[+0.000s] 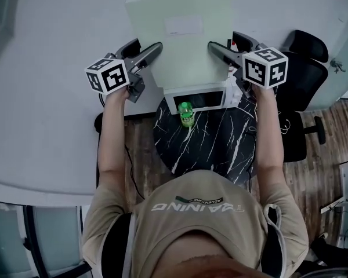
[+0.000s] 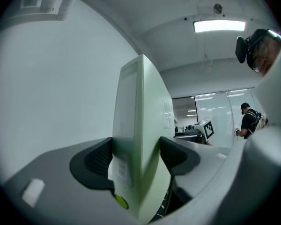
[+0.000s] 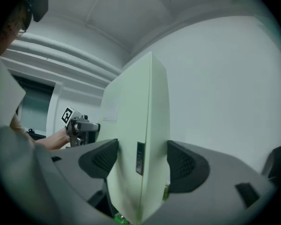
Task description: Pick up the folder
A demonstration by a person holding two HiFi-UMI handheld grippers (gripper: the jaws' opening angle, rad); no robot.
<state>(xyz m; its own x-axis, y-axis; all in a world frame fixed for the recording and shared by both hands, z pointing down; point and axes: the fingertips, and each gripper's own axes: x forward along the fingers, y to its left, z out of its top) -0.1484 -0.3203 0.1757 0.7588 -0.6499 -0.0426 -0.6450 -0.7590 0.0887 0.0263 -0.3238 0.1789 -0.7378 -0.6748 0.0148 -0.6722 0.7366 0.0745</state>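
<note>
A pale green folder with a white label is held between my two grippers over the near edge of the white table. My left gripper clamps its left edge and my right gripper clamps its right edge. In the left gripper view the folder stands edge-on between the two black pads, with the left gripper shut on it. In the right gripper view the folder also fills the gap, with the right gripper shut on it. A small green charm hangs below the folder.
A black office chair stands to the right. Below the folder lies a black marbled floor patch, with wooden floor further right. A person stands far off by glass walls.
</note>
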